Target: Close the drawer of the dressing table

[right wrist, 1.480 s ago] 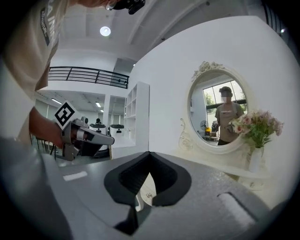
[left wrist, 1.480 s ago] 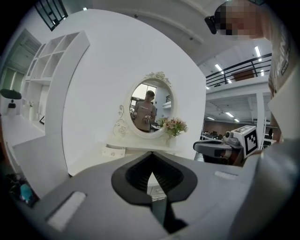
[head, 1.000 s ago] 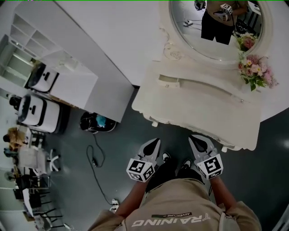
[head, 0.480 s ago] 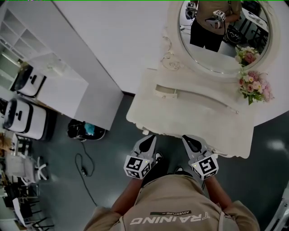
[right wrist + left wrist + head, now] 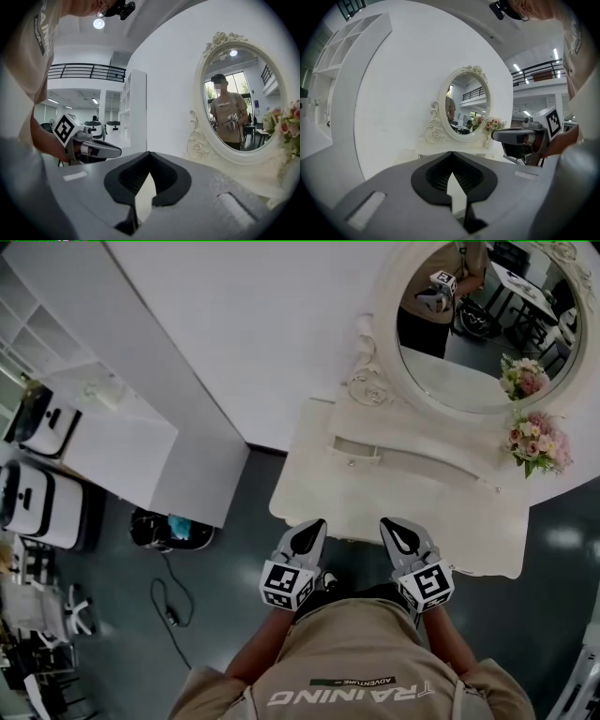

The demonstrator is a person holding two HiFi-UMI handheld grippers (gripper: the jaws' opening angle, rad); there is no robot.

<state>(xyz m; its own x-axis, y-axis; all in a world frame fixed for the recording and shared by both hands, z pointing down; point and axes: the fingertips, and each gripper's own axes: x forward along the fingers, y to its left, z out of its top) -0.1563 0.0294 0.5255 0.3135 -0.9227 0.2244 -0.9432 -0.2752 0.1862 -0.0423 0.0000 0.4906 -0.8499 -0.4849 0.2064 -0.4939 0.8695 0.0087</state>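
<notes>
The cream dressing table (image 5: 309, 488) stands against the white wall, with an oval mirror (image 5: 469, 371) above it and a low raised shelf (image 5: 412, 463) on its top. From above, no drawer front shows along its near edge. My left gripper (image 5: 315, 524) and right gripper (image 5: 387, 522) hover side by side just over that near edge, both shut and holding nothing. In the left gripper view the left gripper (image 5: 451, 153) points at the mirror (image 5: 465, 108). The right gripper (image 5: 149, 153) points at the table too, its tips touching.
Pink flowers (image 5: 539, 442) stand at the table's right end. A white shelf unit (image 5: 103, 418) and white machines (image 5: 37, 502) are on the left. A black floor device (image 5: 169, 529) with a trailing cable (image 5: 169, 601) lies left of my feet.
I have stepped closer to the dressing table. Both grippers, still shut, now reach over its front edge instead of hanging short of it.
</notes>
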